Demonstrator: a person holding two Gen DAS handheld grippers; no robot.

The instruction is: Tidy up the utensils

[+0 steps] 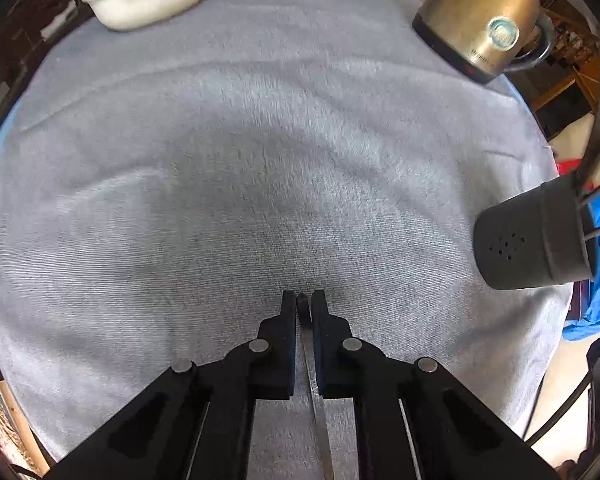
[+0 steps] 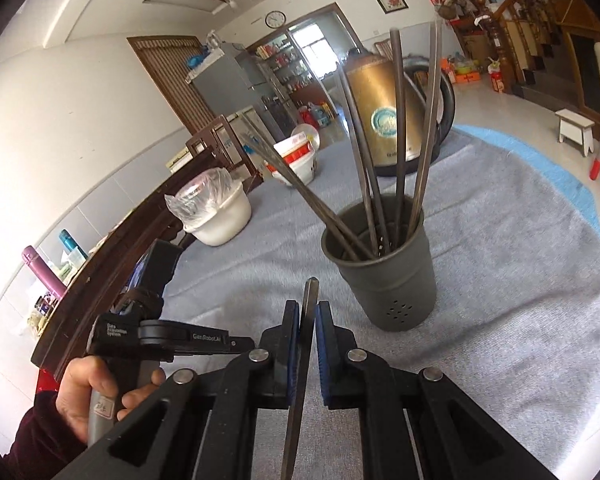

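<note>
Two grippers, each clamped on a thin metal utensil.
Right gripper (image 2: 309, 312) pinches a stiff, slippery chopstick (image 2: 300, 380) mid-shaft near the holder (image 2: 384, 280); left gripper (image 1: 303, 300) grips another utensil (image 1: 318, 400).

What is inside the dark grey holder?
The dark grey perforated cylindrical holder contains several long thin metal chopsticks, standing and leaning outward. Their lower ends and the holder's bottom are hidden by its wall.

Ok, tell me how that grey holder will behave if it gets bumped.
The holder looks tall and narrow, tapering toward its base, so it may tip. The long chopsticks lean out well above its rim, probably adding top weight. The cloth under it likely limits sliding.
</note>
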